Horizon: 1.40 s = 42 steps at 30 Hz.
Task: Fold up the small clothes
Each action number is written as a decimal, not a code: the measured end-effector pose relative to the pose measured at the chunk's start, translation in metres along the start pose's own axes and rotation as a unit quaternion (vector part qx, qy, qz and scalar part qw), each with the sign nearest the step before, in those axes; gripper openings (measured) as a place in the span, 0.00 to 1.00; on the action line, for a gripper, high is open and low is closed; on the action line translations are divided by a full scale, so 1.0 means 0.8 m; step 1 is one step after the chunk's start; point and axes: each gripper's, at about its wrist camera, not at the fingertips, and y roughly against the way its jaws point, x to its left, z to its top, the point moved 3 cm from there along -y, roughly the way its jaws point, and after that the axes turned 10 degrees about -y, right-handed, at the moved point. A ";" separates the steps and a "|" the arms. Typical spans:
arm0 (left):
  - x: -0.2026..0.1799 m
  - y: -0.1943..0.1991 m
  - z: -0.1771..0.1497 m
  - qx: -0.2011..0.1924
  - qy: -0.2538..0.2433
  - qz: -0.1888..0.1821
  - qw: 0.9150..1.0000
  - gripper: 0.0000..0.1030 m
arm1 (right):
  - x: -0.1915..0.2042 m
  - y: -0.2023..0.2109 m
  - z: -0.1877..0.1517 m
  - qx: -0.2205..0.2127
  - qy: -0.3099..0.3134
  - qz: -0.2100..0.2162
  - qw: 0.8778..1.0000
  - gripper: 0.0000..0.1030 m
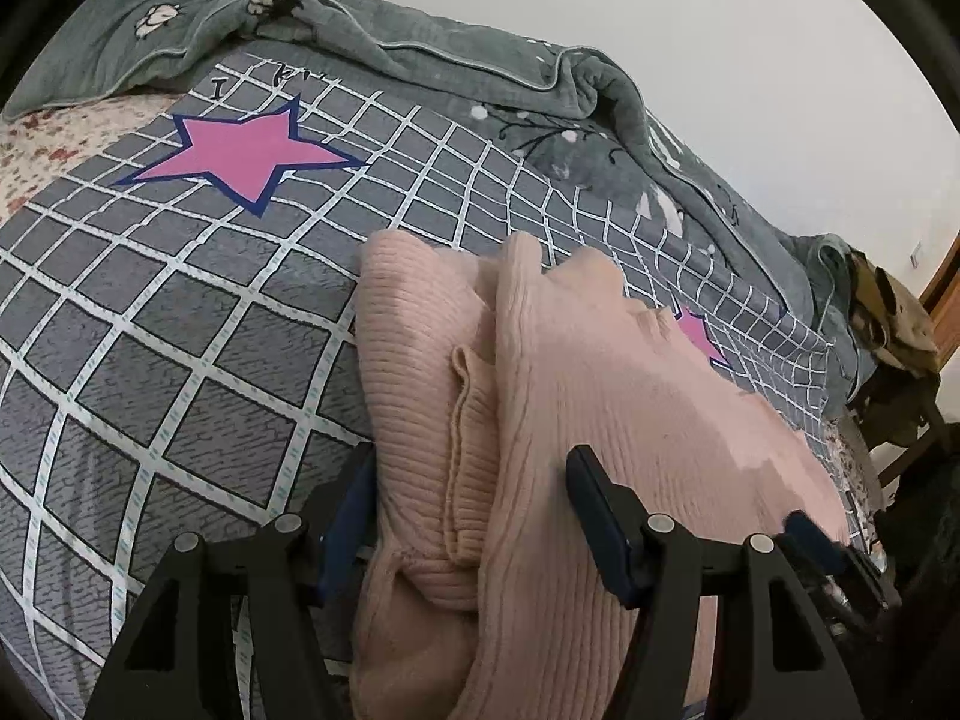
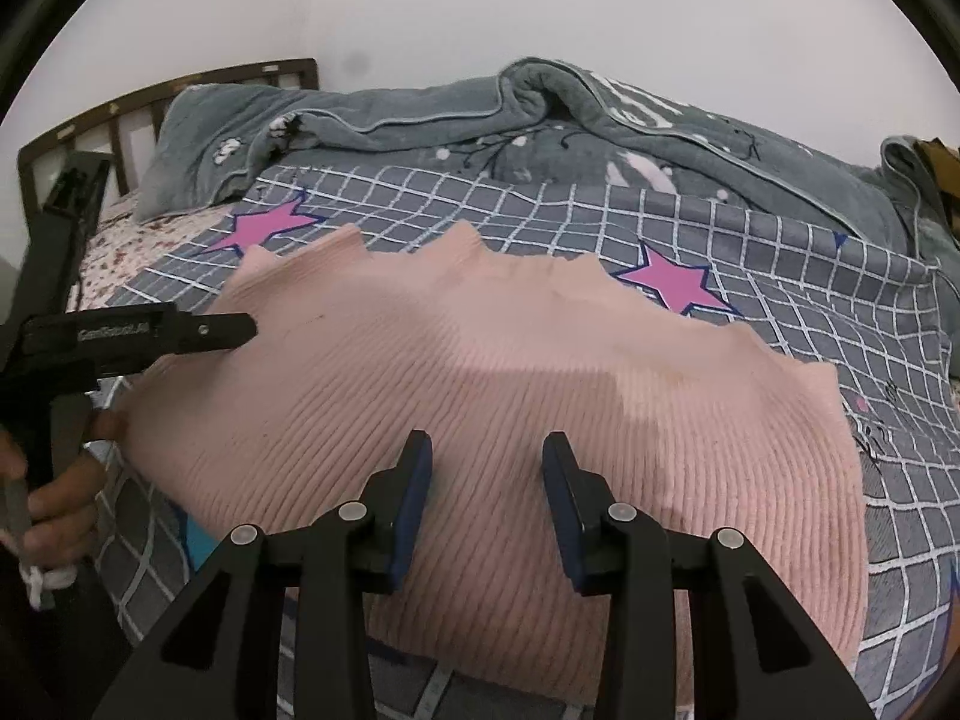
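While both grippers gape unloaded, pink ribbed knit sweater (image 2: 480,396) lies crosswise; left gripper (image 1: 474,480) straddles its folded end, right gripper (image 2: 487,468) mid-panel.

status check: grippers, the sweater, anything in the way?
Left gripper open, straddling a sweater fold. Right gripper open over pink sweater, partly folded on bed sheet. Blanket behind, clear of it.

Your right gripper (image 2: 486,468) hangs just over the pink sweater (image 2: 510,396), its jaws parted with only ribbed knit between them. The sweater lies folded on the checked bedsheet (image 2: 780,276). At nine o'clock, your left gripper (image 2: 240,327) points in at the sweater's edge. A grey quilt (image 2: 540,132) is bunched at twelve o'clock.
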 end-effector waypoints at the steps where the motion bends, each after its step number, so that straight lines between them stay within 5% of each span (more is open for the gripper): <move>1: 0.000 0.000 0.000 0.000 0.000 0.002 1.000 0.57 | -0.005 0.007 0.003 -0.008 -0.008 0.006 1.000 0.37; 4: 0.000 0.004 0.000 0.002 0.001 0.008 1.000 0.44 | -0.024 0.027 0.012 -0.035 -0.021 0.010 0.999 0.37; 6: 0.005 0.011 0.002 -0.004 0.021 0.012 1.000 0.27 | -0.043 0.038 0.018 -0.055 -0.030 -0.002 0.998 0.37; 9: 0.006 0.024 0.012 -0.008 0.071 -0.009 0.997 0.21 | -0.082 0.051 0.027 -0.063 -0.074 -0.002 0.995 0.38; 15: -0.055 0.053 0.054 -0.026 0.047 -0.005 0.999 0.19 | -0.167 0.077 0.029 -0.061 -0.180 0.028 0.981 0.38; 24: -0.198 0.060 0.088 -0.032 -0.004 -0.022 0.999 0.17 | -0.251 0.120 0.017 -0.063 -0.255 0.037 0.964 0.38; 33: -0.365 -0.021 0.041 0.044 -0.092 -0.087 0.991 0.09 | -0.301 0.128 -0.001 -0.060 -0.280 0.022 0.958 0.38; 36: -0.385 -0.055 0.013 0.078 -0.118 -0.076 0.987 0.10 | -0.305 0.122 -0.006 -0.048 -0.279 0.022 0.959 0.38; 40: -0.381 -0.039 0.013 0.046 -0.140 -0.079 0.986 0.11 | -0.302 0.121 -0.008 -0.041 -0.273 0.026 0.961 0.38; 42: -0.366 -0.024 0.022 0.028 -0.137 -0.079 0.987 0.20 | -0.297 0.122 -0.006 -0.043 -0.269 0.036 0.961 0.38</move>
